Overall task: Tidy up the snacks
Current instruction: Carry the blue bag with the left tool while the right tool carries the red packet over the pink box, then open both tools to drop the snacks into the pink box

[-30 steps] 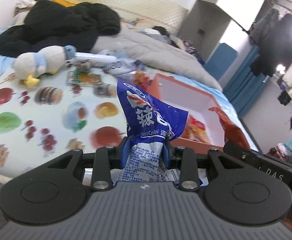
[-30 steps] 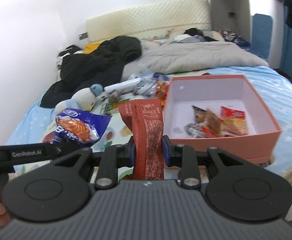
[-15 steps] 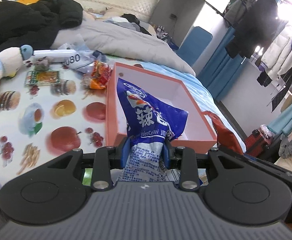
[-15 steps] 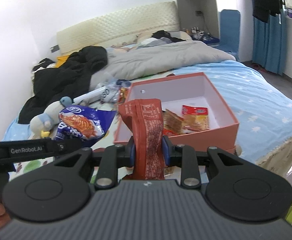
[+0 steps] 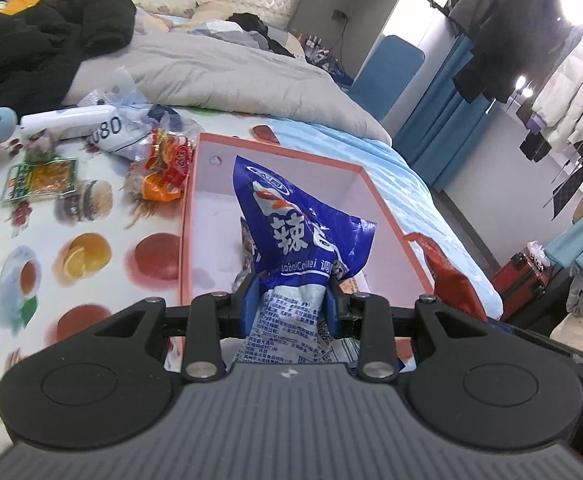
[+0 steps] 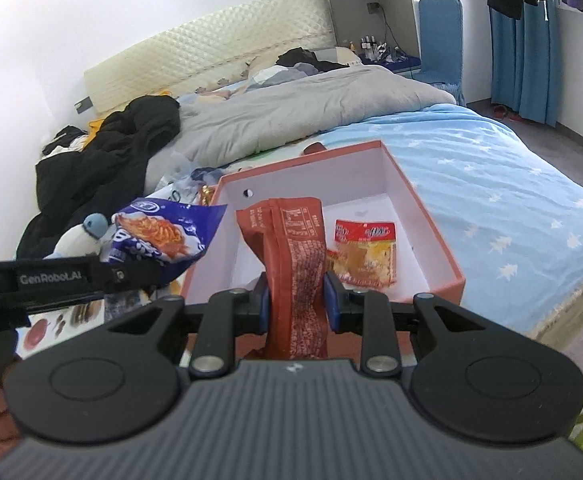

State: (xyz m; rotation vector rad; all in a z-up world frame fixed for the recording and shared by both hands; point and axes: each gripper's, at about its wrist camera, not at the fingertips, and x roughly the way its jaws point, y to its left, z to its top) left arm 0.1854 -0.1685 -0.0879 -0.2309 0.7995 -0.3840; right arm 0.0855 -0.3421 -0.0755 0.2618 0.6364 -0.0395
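Observation:
My left gripper (image 5: pixel 291 300) is shut on a blue snack bag (image 5: pixel 303 236) and holds it above the near part of the orange box (image 5: pixel 189 216). My right gripper (image 6: pixel 296 298) is shut on a red-brown snack bag (image 6: pixel 291 248) and holds it over the orange box's (image 6: pixel 443 240) near edge. A red and yellow snack packet (image 6: pixel 365 254) lies inside the box. The blue bag also shows at the left of the right wrist view (image 6: pixel 159 236), and the red-brown bag at the right of the left wrist view (image 5: pixel 447 276).
Loose snacks lie on the fruit-print sheet left of the box: a green packet (image 5: pixel 39 180), an orange-red packet (image 5: pixel 167 168) and a white tube (image 5: pixel 67 118). A plush toy (image 6: pixel 77 240), a black jacket (image 5: pixel 39 40) and a grey duvet (image 5: pixel 219 76) lie behind.
Both grippers have moved right and forward toward the orange box with their bags still held. The box now lies directly under and ahead of both bags.

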